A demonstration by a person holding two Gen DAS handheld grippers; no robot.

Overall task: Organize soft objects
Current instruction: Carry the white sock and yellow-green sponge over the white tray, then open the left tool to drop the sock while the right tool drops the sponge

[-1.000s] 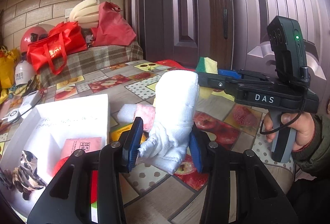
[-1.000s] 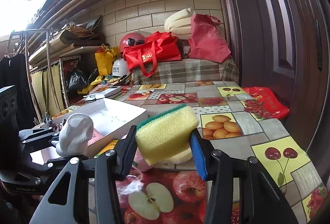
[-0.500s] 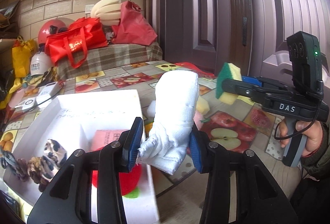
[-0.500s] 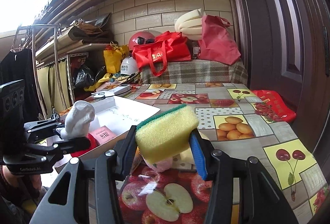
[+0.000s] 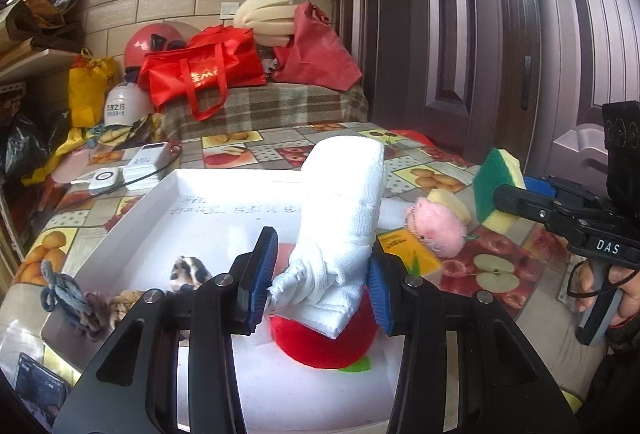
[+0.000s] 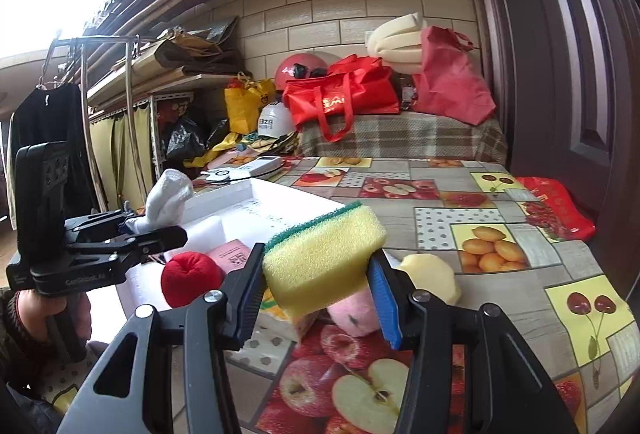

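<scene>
My left gripper [image 5: 320,286] is shut on a rolled white towel [image 5: 340,218] and holds it over the white foam tray [image 5: 224,194], just above a red plush apple [image 5: 320,342]. It also shows in the right wrist view [image 6: 160,230]. My right gripper [image 6: 316,298] is shut on a yellow sponge with a green scouring side [image 6: 324,258] and holds it above the table, right of the tray. That sponge also shows in the left wrist view [image 5: 498,182].
The tray also holds a spotted fabric item [image 5: 188,272], dark yarn [image 5: 64,294] and a pink card [image 6: 232,254]. A pink plush [image 5: 436,226], a pale sponge [image 6: 430,276] and a yellow packet [image 5: 408,254] lie on the fruit-print tablecloth. Bags sit on a bench behind.
My left gripper has carried the towel leftwards from over the table to over the tray, above the red apple. My right gripper holds the sponge in much the same place.
</scene>
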